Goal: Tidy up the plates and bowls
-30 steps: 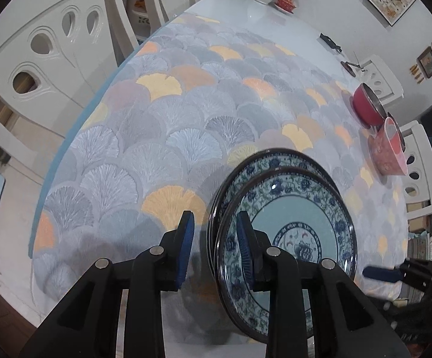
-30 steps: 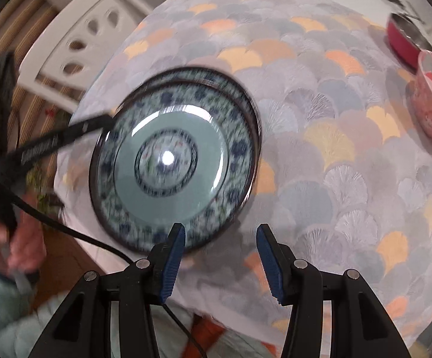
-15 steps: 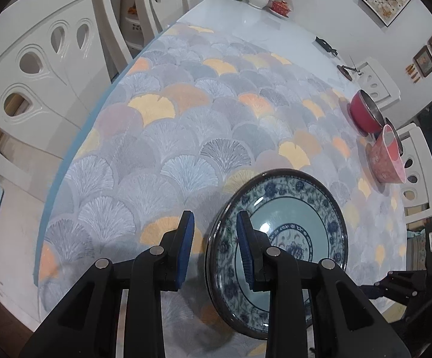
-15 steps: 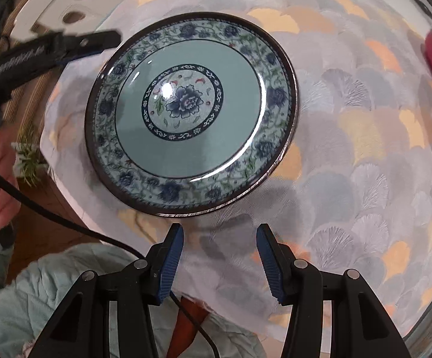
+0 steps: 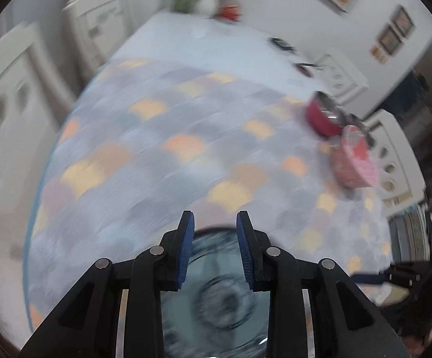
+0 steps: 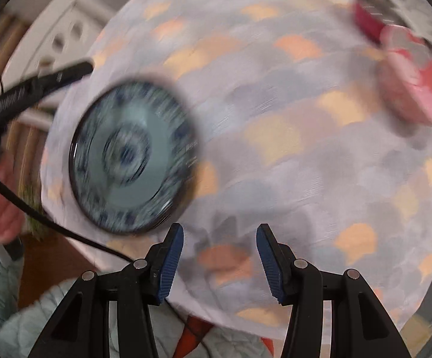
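Note:
Both views are motion-blurred. The blue-patterned plates [image 6: 132,155] lie stacked near the table's front left corner, and only the top one shows. My left gripper [image 5: 214,238] hovers over the plates [image 5: 216,298] with a narrow gap between its blue pads and nothing in it. In the right wrist view its tip [image 6: 84,68] is just off the stack's upper left rim. My right gripper [image 6: 220,253] stands open over the tablecloth to the right of the stack, holding nothing. A red bowl [image 5: 323,119] and a pink bowl [image 5: 354,161] sit side by side at the table's right edge.
A fan-patterned cloth [image 5: 186,149] covers the near half of the table. White chairs [image 5: 4,113] stand along the left and right sides. A vase with flowers [image 5: 204,3] is at the far end. A person's hand [image 6: 1,223] and a black cable [image 6: 51,223] are at the front left.
The top plate, at first offset, now sits squarely on the lower one. My left gripper has drawn back from the rim and risen. My right gripper swung right, away from the stack.

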